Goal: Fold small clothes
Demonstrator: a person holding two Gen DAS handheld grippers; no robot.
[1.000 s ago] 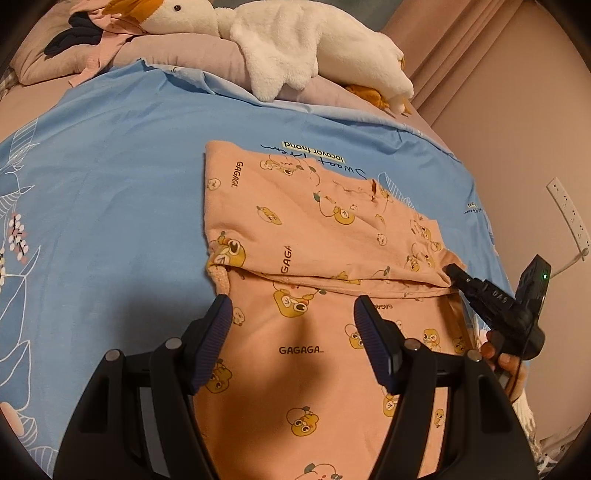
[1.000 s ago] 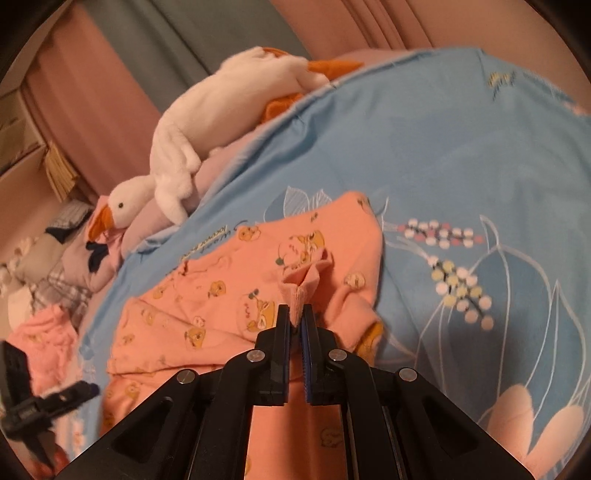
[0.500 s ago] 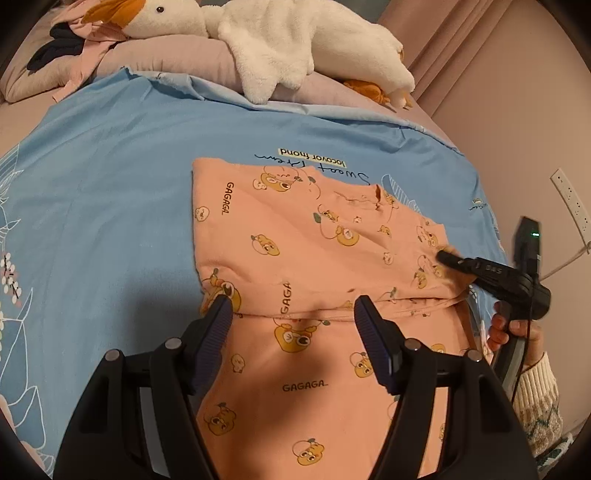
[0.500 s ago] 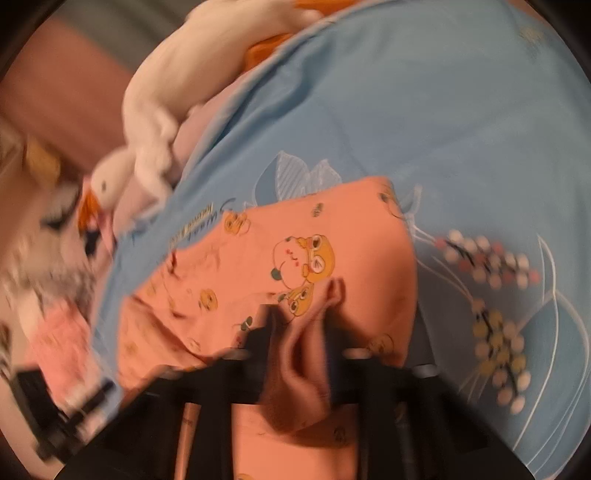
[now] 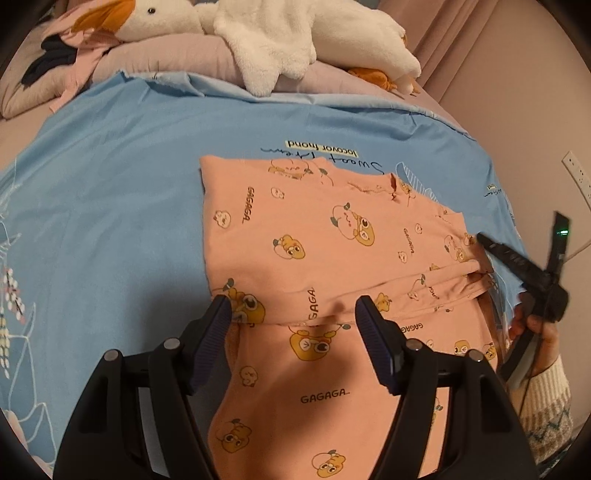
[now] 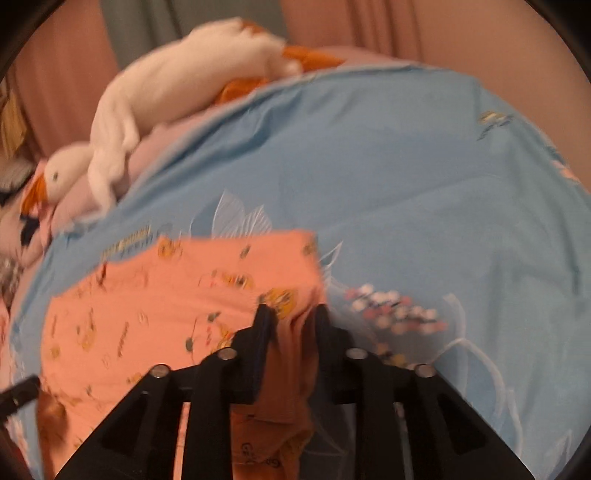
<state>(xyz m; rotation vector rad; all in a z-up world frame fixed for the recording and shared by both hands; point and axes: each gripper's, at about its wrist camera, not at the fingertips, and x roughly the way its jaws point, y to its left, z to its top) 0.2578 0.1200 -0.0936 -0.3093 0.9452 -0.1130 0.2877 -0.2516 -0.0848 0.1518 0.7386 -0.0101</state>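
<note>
Two grippers work over one peach printed garment [image 5: 332,236] spread on a blue bedsheet [image 5: 103,206]. Nearest in the left wrist view, the left gripper [image 5: 293,314] hovers above the garment's lower half, its fingers [image 5: 212,336] spread wide and holding nothing; a folded band of cloth crosses just beyond the fingertips. At the right edge of that view, the right gripper [image 5: 487,251] reaches in, held by the right hand [image 5: 535,328] in a knit cuff, its tip at the end of the folded band on the garment's right edge. The right wrist view, blurred, shows the right gripper's fingers [image 6: 264,325] parted by a moderate gap, with a fold of the peach cloth lying between them; whether they press on it cannot be told. The left gripper's tip [image 6: 18,393] shows at the lower left edge of that view. Beyond the garment, the sheet carries printed lettering [image 5: 321,147]. Farthest, a white plush goose [image 5: 258,33] lies across a mauve pillow [image 5: 177,61] at the head of the bed.
</note>
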